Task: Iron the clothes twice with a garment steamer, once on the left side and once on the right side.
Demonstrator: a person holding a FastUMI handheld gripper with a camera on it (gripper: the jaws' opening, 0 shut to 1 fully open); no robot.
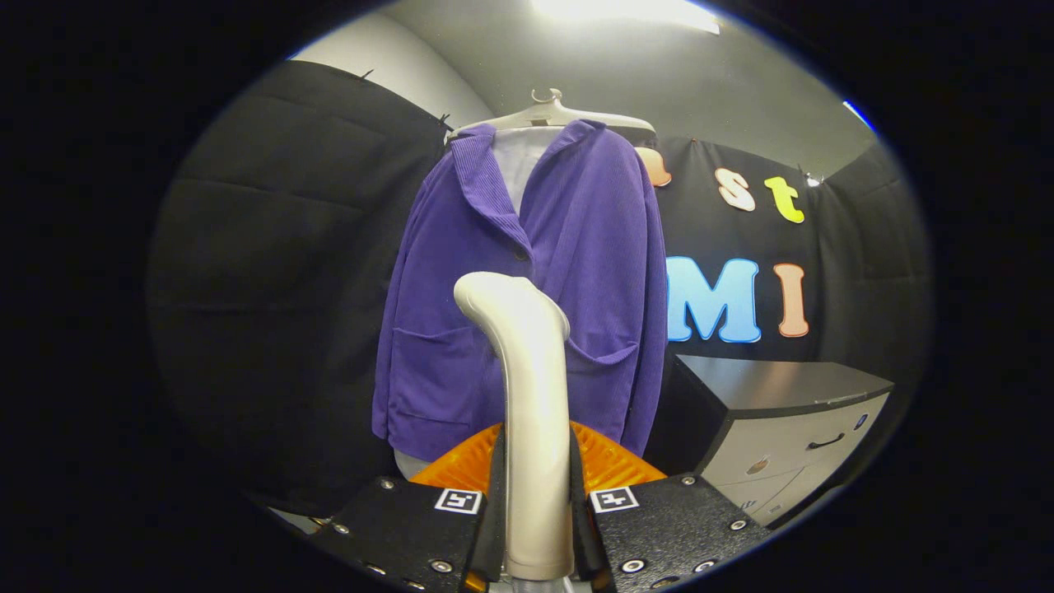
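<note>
Steamer (pixel 527 395) is clamped upright between my jaws; its head points at the purple jacket (pixel 527 288) hanging far ahead.

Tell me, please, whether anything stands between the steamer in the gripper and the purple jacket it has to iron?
Nothing visible does. The gripper is shut on the steamer, whose head rises just ahead of the fingers and points at the purple jacket hanging on its hanger. The cabinet stands off to the jacket's side, out of the path.

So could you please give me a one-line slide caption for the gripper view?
Gripper fingers clamp the steamer handle, its head raised toward a purple jacket on a hanger.
</note>
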